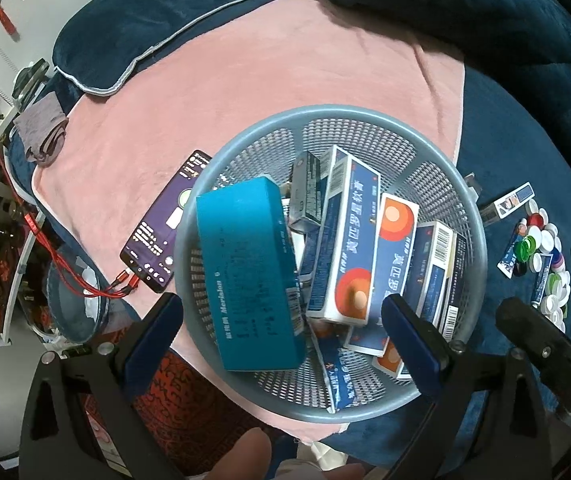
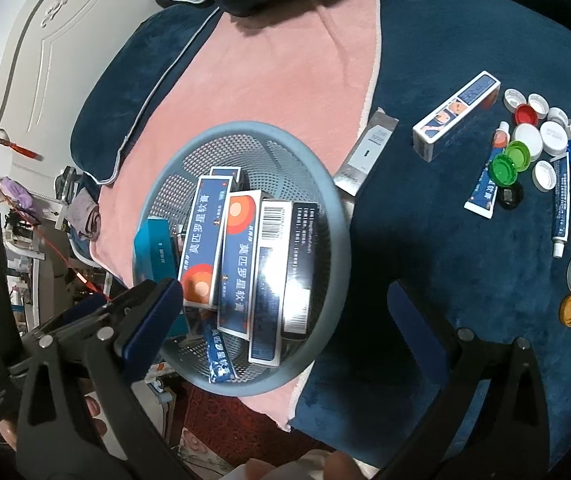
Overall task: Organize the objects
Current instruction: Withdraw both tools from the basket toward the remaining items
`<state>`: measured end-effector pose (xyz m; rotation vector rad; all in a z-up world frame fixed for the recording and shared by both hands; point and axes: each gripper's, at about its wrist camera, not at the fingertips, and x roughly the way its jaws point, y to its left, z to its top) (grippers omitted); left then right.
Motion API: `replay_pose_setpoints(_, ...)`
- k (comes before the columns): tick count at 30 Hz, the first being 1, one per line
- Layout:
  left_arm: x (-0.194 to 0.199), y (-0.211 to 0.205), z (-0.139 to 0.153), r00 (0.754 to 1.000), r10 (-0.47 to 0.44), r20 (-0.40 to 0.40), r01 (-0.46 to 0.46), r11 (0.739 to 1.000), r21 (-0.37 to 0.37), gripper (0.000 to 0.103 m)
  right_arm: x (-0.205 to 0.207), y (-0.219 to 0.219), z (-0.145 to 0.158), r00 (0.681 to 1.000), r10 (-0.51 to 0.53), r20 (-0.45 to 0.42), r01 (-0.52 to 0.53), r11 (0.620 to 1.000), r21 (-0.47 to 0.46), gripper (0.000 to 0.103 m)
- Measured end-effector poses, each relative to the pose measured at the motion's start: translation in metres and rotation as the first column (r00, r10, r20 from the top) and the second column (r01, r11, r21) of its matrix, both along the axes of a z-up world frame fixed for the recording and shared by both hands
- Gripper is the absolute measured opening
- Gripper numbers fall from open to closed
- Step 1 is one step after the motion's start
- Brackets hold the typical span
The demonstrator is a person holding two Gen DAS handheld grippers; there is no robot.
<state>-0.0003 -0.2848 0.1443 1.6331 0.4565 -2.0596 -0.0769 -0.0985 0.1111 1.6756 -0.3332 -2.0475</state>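
while left gripper (image 1: 281, 328) hovers over basket (image 1: 481, 248), jaws apart, nothing held; teal box (image 1: 251, 276) leans on left wall, long axis near-to-far. right gripper (image 2: 281, 320) spread wide, empty, over basket's right rim. tubes (image 2: 485, 184), caps (image 2: 527, 138) on blue cloth.

Grey mesh basket filled with medicine boxes; more items loose on the bed.
The round perforated basket (image 1: 245, 152) sits near the bed's front edge, straddling the pink towel's edge where it meets the navy blanket. Inside, a teal box (image 1: 249, 276) leans tilted at the left, blue-and-white ointment boxes (image 1: 345, 240) with orange circles lie stacked beside it, and a blue tube (image 2: 218, 362) rests at the bottom. On the blanket to the right lie a white-and-blue box (image 2: 455, 116), a silver sachet (image 2: 365, 152) just beside the basket, two ointment tubes (image 2: 487, 180), and a cluster of bottle caps (image 2: 549, 144).
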Motion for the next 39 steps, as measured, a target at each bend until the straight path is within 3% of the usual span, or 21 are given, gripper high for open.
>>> replay_pose_setpoints(9,-0.017,0.021,-0.006,0.999,-0.037,0.016,0.037,0.999,-0.002,0.1,-0.007,0.021,-0.006,0.999,-0.032,0.014,0.032,0.999,0.003,0.103)
replay_pose_setpoints(19,-0.047,0.054,-0.019,0.995,-0.093,0.033,0.093,0.996,-0.007,0.1,-0.027,0.074,-0.019,0.99,-0.133,0.047,0.134,0.991,-0.013,0.103)
replay_pose_setpoints(24,-0.076,0.089,-0.023,0.978,-0.205,0.046,0.208,0.975,-0.074,0.1,-0.037,0.109,-0.027,0.976,-0.204,0.076,0.207,0.978,-0.028,0.103)
replay_pose_setpoints(30,-0.136,0.137,-0.017,0.912,-0.404,0.07,0.41,0.895,-0.176,0.1,-0.052,0.151,-0.027,0.957,-0.275,0.087,0.28,0.959,-0.043,0.103)
replay_pose_setpoints(33,-0.168,0.152,-0.031,0.88,-0.462,0.114,0.476,0.861,-0.179,0.1,-0.068,0.163,-0.03,0.954,-0.29,0.079,0.291,0.957,-0.012,0.103)
replay_pose_setpoints(37,-0.202,0.165,-0.074,0.822,-0.51,0.253,0.551,0.823,-0.134,0.097,-0.091,0.183,-0.035,0.94,-0.332,0.082,0.335,0.941,-0.038,0.103)
replay_pose_setpoints(39,-0.215,0.17,-0.097,0.779,-0.52,0.352,0.598,0.783,-0.167,0.091,-0.096,0.19,-0.039,0.941,-0.33,0.079,0.334,0.942,-0.033,0.103)
